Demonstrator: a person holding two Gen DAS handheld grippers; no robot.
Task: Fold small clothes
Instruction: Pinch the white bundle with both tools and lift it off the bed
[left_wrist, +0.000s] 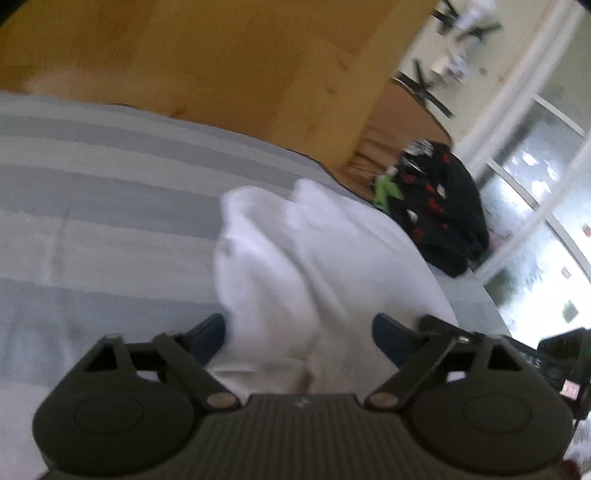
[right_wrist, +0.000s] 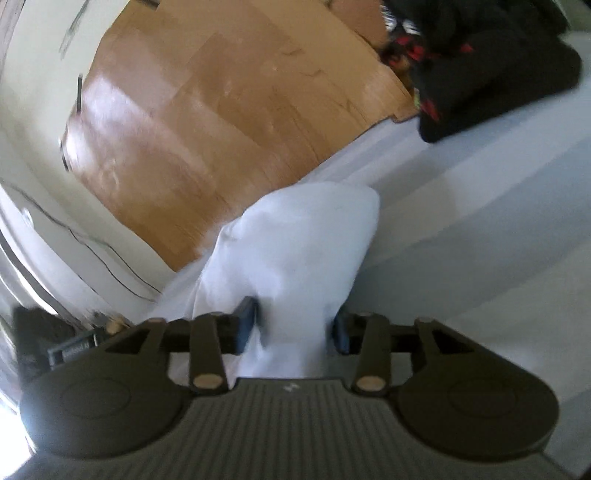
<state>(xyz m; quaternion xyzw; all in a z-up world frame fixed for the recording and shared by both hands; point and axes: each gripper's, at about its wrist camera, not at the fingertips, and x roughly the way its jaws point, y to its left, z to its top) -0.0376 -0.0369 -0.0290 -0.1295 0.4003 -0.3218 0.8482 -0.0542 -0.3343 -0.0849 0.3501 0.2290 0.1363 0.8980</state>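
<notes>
Left wrist view, garment: a soft white cloth garment (left_wrist: 295, 258) lies bunched in loose ridges on the grey-and-white striped bed cover (left_wrist: 92, 192), running from the middle of the bed back between the fingers.
Left wrist view, tongs: the left gripper (left_wrist: 299, 336) has its jaws set wide, cloth filling the gap; whether the blue pads (left_wrist: 210, 336) actually pinch it I cannot tell, the picture is blurred.
Left wrist view, other clothes: a black heap of fabric with red and white print (left_wrist: 439, 214) sits near the bed's far edge, apart from the white piece, seemingly unfolded.
Right wrist view, garment: the same white garment (right_wrist: 303, 251) rises in a rounded hump near the bed edge, above the brown wooden floor (right_wrist: 221, 103).
Right wrist view, tongs: the right gripper (right_wrist: 295, 328) has its jaws partly closed with cloth between them, apparently gripped.
Progress: early, by my judgement; the white piece is gathered, not flat, no neat crease shows.
Left to do: spread or align it, fold it, then the black heap.
</notes>
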